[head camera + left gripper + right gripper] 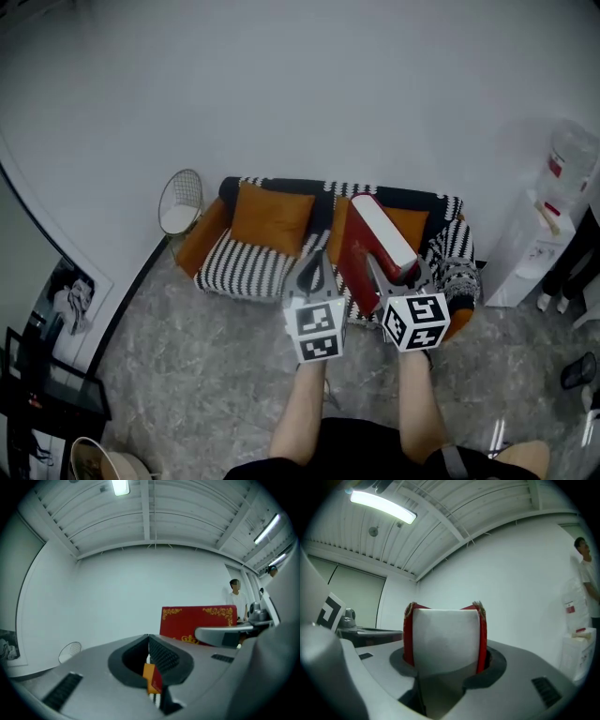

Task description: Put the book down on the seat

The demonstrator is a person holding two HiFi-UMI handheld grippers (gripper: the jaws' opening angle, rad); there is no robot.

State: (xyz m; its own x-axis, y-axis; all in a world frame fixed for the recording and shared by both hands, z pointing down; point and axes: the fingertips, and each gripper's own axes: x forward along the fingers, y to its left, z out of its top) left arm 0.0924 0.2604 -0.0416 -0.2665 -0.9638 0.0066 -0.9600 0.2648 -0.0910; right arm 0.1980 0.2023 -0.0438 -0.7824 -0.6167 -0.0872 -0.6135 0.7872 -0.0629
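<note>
Hidden or unclear:
- In the head view the marker cube of the right claw [398, 274] covers the lower end of the book [380, 234]. I cannot tell whether the book touches the seat.
- The book blocks part of the right half of the sofa [248, 267].
- Both forearms are cut off at the bottom edge of the head view.
- In the right gripper view the white page edge of the book [445, 639] fills the gap, so nothing beyond it shows.
- In the left gripper view the claw bodies cut off the bottom of the red cover [197, 620].

Pose:
- The forearms reach forward side by side, and both claws point level at the striped sofa.
- The right claw [445, 662] is clamped on the thick red book, one jaw on each cover. The book stands on end over the right seat, leaning slightly.
- The left claw [315, 274] is beside it with its jaws together [148, 638], and it holds nothing.

Surroundings:
- An orange cushion [270, 217] is on the left seat.
- A wire basket [180, 202] stands at the sofa's left end.
</note>
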